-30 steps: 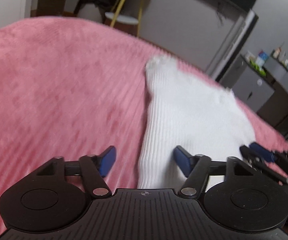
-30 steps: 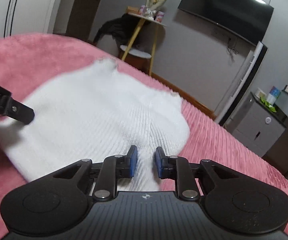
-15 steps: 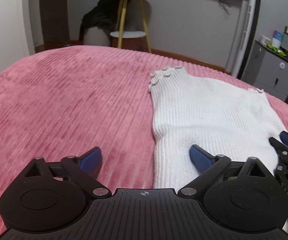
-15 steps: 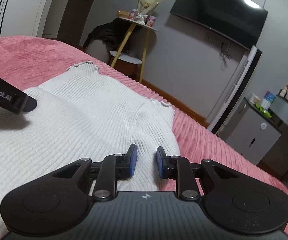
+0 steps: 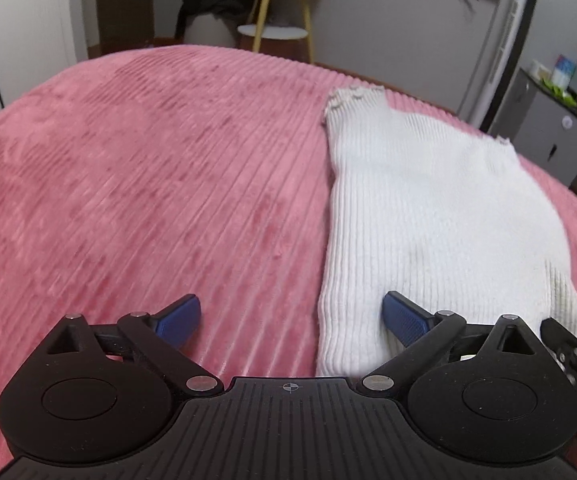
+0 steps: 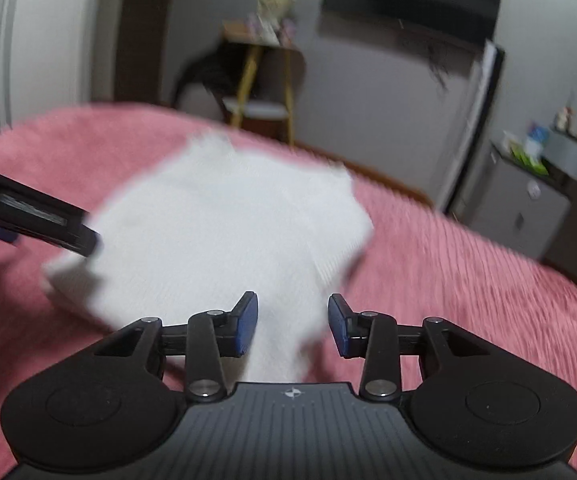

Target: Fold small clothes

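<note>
fingers (image 5: 178, 316) of left gripper (image 5: 290, 318): flat blue ribbed pads on black links, spread wide, empty; one pad over the bedspread, the other over the garment's near edge. right gripper (image 6: 291, 322): blue pads parted and opening, white knit between them, no pad pressing it. white ribbed knit garment (image 5: 428, 216): folded flat, frilled trim, on bed. pink corduroy-ribbed plush bedspread (image 5: 148, 168) beneath.
</note>
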### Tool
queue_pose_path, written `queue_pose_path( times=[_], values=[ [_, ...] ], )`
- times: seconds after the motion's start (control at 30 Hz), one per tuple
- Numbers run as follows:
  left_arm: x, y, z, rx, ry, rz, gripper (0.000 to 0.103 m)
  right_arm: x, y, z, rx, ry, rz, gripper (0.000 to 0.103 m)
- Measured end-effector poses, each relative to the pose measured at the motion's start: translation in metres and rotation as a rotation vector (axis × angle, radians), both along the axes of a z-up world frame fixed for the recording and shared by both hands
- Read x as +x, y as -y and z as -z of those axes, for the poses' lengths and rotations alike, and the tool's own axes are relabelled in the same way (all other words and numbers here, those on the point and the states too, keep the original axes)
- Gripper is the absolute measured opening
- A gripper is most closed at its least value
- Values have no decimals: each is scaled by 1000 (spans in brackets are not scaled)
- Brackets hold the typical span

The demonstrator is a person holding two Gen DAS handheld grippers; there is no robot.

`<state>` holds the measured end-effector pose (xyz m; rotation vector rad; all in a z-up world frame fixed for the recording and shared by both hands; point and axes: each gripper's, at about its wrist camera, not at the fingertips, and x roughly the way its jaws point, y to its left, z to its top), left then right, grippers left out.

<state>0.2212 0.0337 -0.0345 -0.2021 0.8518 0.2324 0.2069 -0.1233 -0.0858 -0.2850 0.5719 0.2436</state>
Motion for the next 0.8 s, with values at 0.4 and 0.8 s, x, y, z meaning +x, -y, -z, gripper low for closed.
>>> queue_pose_path(
  times=[0.4, 0.8],
  values=[
    [-25, 16, -17, 134, -87, 15, 100, -3, 8, -21, -61, -232, 86, 89],
    [-78, 23, -55, 138, -135, 61, 101, -65, 1, -44, 54, -427, 128, 99]
  ],
)
